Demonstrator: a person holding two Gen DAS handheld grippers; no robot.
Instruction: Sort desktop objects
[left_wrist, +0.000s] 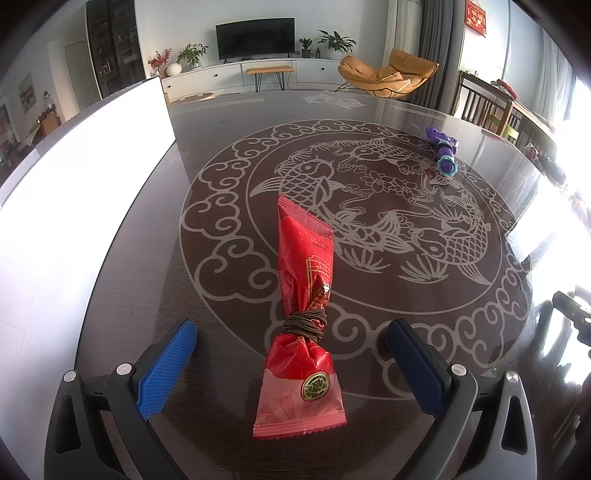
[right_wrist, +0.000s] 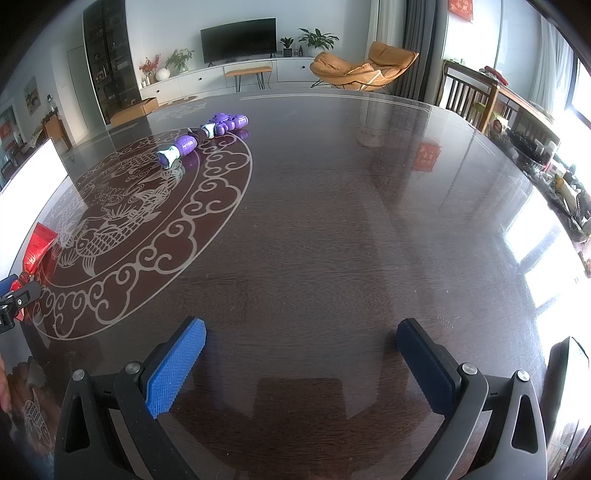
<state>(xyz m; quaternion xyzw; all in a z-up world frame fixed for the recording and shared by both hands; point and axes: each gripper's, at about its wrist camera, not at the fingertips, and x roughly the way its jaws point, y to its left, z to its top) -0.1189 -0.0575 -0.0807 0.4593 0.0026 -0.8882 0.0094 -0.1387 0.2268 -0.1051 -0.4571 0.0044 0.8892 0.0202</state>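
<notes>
We had the left hand-held gripper (left_wrist: 291, 354) open astride the red packet (left_wrist: 301, 317), pointing toward 12 o'clock on the counter (left_wrist: 369, 332); closing seemed next, while the right hand-held gripper (right_wrist: 301, 354) hung open and empty.

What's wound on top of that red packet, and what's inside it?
A brown cord is wound around the red packet, pinching it on the table. The wrapper is opaque, so its contents are hidden.

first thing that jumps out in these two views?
The red snack packet, cinched with brown cord, lies on the dark table between the open left tongs. A purple jointed toy lies far across the koi-fish inlay. The right tongs are open over bare tabletop.
</notes>
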